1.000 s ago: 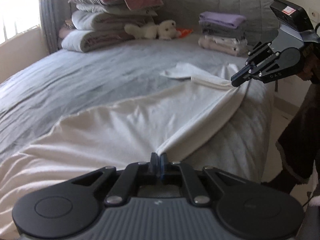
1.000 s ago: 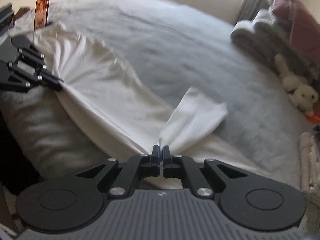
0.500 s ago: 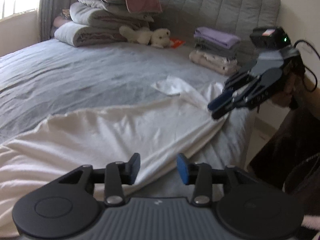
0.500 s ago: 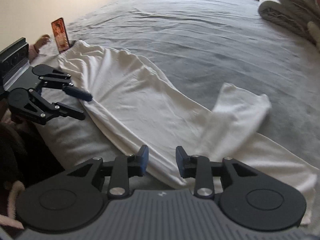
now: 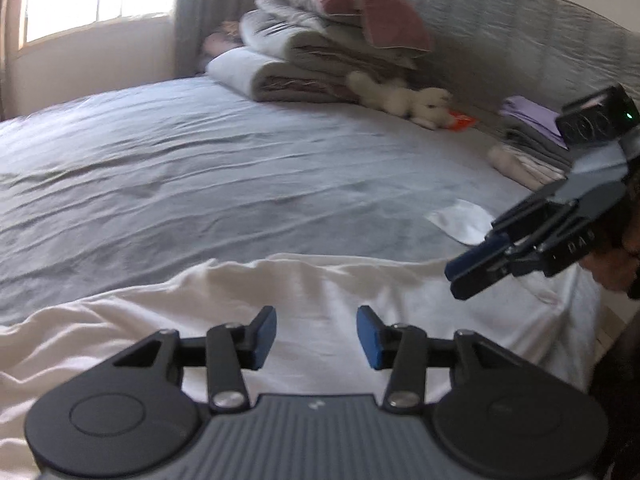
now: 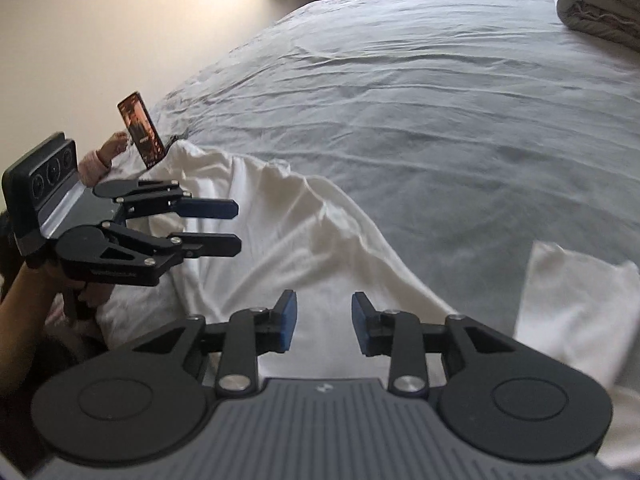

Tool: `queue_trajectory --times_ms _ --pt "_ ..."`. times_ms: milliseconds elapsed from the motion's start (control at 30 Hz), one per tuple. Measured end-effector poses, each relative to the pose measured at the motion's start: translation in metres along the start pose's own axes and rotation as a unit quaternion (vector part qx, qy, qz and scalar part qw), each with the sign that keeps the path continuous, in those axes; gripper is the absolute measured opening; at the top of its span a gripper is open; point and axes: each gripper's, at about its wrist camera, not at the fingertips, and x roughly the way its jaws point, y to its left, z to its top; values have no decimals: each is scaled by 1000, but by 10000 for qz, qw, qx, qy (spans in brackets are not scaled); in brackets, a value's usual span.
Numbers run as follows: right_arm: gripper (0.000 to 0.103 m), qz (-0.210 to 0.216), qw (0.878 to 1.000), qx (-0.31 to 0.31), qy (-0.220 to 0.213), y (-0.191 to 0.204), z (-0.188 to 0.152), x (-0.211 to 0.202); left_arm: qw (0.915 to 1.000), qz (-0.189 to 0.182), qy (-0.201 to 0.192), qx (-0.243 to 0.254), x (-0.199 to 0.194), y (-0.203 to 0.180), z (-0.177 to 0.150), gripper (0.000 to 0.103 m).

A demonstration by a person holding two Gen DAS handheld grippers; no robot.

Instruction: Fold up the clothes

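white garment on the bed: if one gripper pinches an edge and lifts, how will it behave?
Likely floppy: the white garment lies in soft wrinkles and drapes over the bed edge. Probably light and thin, so it should sag and trail. One sleeve lies apart and may drag.

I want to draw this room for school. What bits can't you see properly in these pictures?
- White garment: its near edge sits behind the left gripper body, left wrist view.
- Folded clothes stack: partly behind the right gripper, left wrist view.
- Orange thing beside the plush toy: too small and blurred to name.
- Picture on the upright phone: too small, right wrist view.
- Rolled blankets: cut off by the frame edge, right wrist view.
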Motion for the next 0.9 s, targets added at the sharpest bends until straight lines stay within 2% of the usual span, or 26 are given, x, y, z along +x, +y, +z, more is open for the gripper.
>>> queue_trajectory --times_ms 167,333,467,600,800,900 --pt "35 129 9999 -82 8 -5 14 22 9996 98 134 -248 10 15 0 27" --pt "35 248 9994 -232 -33 -8 22 34 9989 95 338 -297 18 25 -7 18" --pt "35 276 9994 -214 -33 -13 28 41 9990 -5 331 -293 16 27 -11 18" --pt "35 549 9983 -184 -32 -16 37 49 9992 -49 352 -179 13 27 -16 18" --pt "35 676 9976 -160 66 -17 47 70 9993 -104 327 -144 11 29 -20 18" --pt "41 967 9952 -27 127 -15 53 83 9993 -142 310 -165 10 30 -21 18"
